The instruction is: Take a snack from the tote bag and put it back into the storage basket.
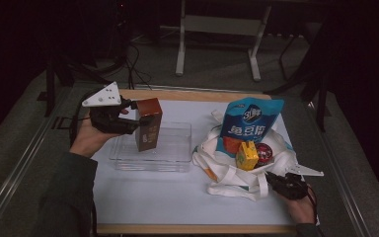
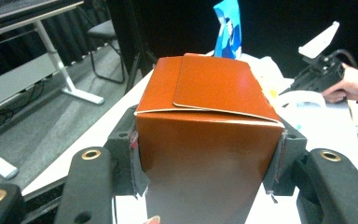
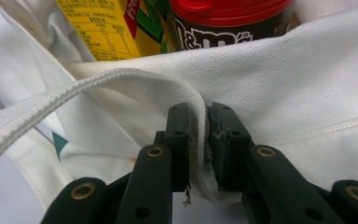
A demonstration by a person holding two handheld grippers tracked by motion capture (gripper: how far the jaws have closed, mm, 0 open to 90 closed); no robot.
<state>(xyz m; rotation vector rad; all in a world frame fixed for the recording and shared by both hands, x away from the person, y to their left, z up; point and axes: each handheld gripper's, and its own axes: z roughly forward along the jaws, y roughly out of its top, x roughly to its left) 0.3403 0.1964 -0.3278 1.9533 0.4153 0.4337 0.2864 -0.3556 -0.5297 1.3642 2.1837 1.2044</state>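
While the left gripper (image 1: 134,120) is clamping the tall brown carton (image 1: 148,123) by its two side faces, it is holding that carton upright over the left part of the clear plastic tray (image 1: 177,165), its lower end down at the tray; whether it is touching the tray floor I cannot tell. Gripping near the top is probably keeping the jaws clear of the tray walls as the carton goes in. At the near right, the right gripper (image 1: 275,178) is pinching the strap of the white tote bag (image 1: 227,173) tight between its pads, likely steadying the bag so its mouth is staying open. Inside the bag, a blue snack pouch (image 1: 249,123) is standing at the far side, with a yellow juice box (image 1: 247,155) and a red-lidded jar (image 1: 263,153) nearer.
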